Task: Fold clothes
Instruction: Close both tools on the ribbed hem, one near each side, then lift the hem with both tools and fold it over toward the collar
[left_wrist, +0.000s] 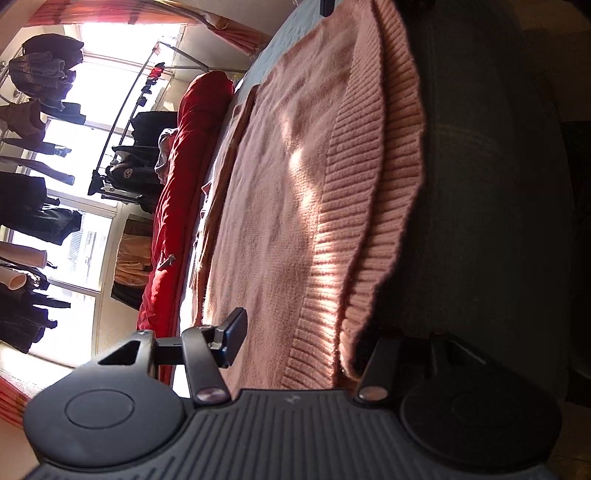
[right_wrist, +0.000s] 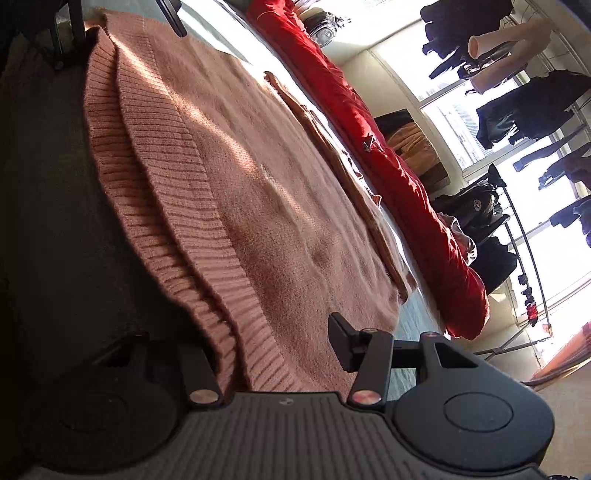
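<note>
Pink sweater (left_wrist: 280, 192) flat on bed (right_wrist: 410, 314), ribbed hem (left_wrist: 354, 236) draped over the near edge. Left claw (left_wrist: 295, 343) and right claw (right_wrist: 273, 350) both wide, straddling hem corners. Risks: pinching one layer only, uneven lift, skewed fold.

Red bedding (right_wrist: 388, 147) beyond pink sweater (right_wrist: 258, 192)

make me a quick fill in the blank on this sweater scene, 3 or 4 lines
The sweater spread on the bed is ____ in colour.
Its ribbed hem hangs over the bed's ____.
Beyond the sweater lies a long padded garment coloured ____.
Both the left gripper and the right gripper have their jaws ____ around the hem.

Missing words: pink; edge; red; open
</note>
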